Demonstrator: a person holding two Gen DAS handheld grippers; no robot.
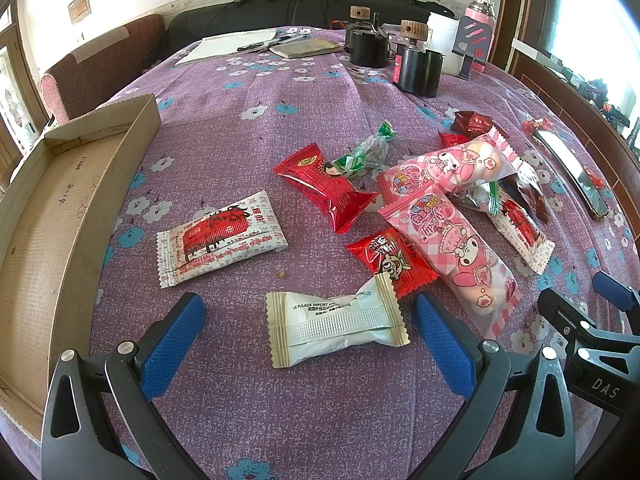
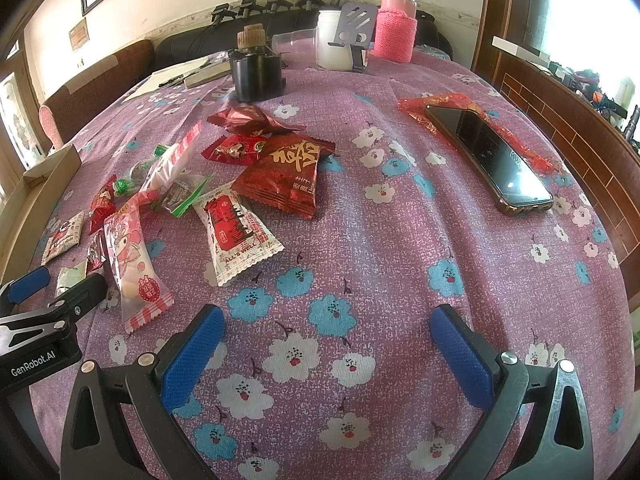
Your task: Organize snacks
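White packet [image 1: 336,330] lies on the tablecloth [image 1: 280,92] directly ahead of the left gripper [image 1: 310,320], its long axis running across the wide-open jaws. Cardboard tray [image 1: 100,168] sits to its left. Right gripper [image 2: 328,332], also spread and empty, hovers over bare cloth, farther from the packet.

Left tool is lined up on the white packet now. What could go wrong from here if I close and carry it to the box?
1. The white crimped-edge snack packet looks slick and puffy between the open left tool; it may squirt out.
2. The small red cartoon packet touches its corner and could get dragged along.
3. The shallow brown cardboard box has a raised wall; a low carry may clip it.
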